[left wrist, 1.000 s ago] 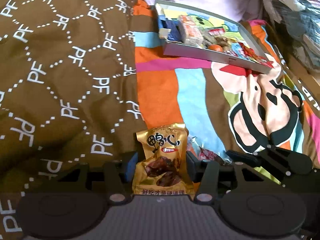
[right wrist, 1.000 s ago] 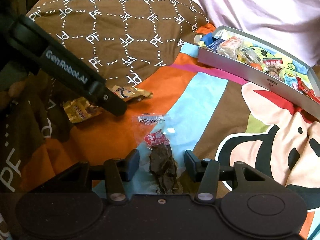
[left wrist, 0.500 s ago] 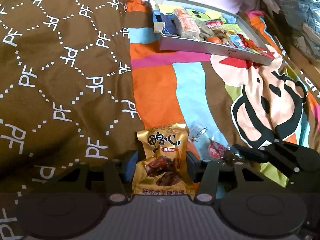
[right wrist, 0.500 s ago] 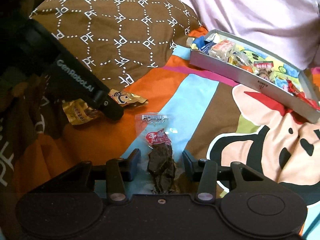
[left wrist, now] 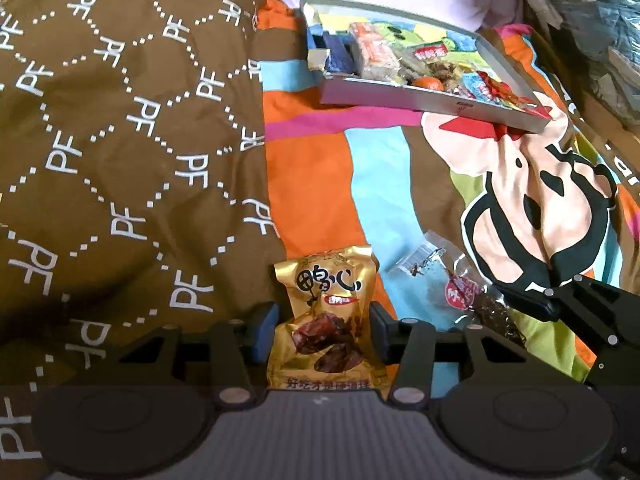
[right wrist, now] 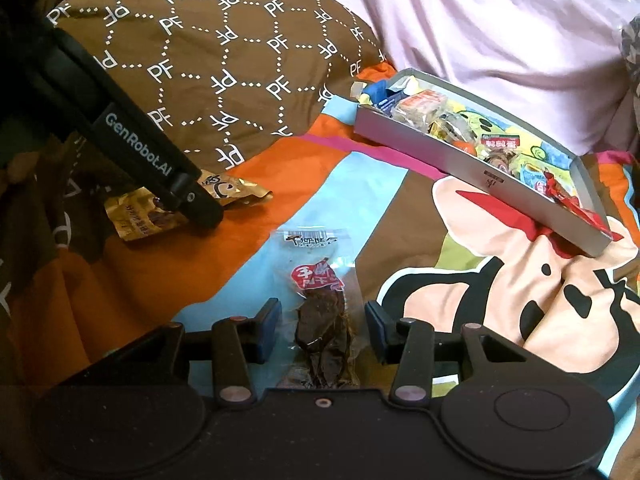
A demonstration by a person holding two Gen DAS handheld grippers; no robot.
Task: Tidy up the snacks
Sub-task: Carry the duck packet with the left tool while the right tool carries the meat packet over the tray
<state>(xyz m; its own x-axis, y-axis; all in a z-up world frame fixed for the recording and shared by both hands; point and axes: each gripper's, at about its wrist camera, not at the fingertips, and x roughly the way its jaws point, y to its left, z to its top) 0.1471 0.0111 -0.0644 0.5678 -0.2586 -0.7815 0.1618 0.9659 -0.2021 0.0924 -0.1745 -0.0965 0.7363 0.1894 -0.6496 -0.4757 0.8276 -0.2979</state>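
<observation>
- Two loose snack packets are seen on the bed, one at each gripper, and the rest are gathered in a single tray.
- A crinkled gold foil packet, printed with black characters and a picture of dark meat, is held between the fingers of the left gripper. The jaws have just been closing, and their blue pads are pressed against the packet's two side edges.
- A clear plastic packet with a red round label and a strip of dark dried meat inside is lying on a pale blue stripe of the bedspread. It is pinched at its lower half by the right gripper, whose jaws have just been closing. The pads are set against the see-through edges.
- The two packets are lying near each other, the gold one to the left of the clear one.
- One shallow rectangular grey tray with a cartoon-printed floor is placed farther up the bed, well apart from both packets. It is filled with many wrapped snacks, too crowded to be counted. A blue wrapper and a small round orange piece can be made out.
- One soft cartoon bedspread, striped in orange, pink, blue and brown, is spread under everything.
- One brown pillow, patterned with white dotted hexagons and letters, is seen at the left, and a rumpled pale pink sheet behind the tray.
</observation>
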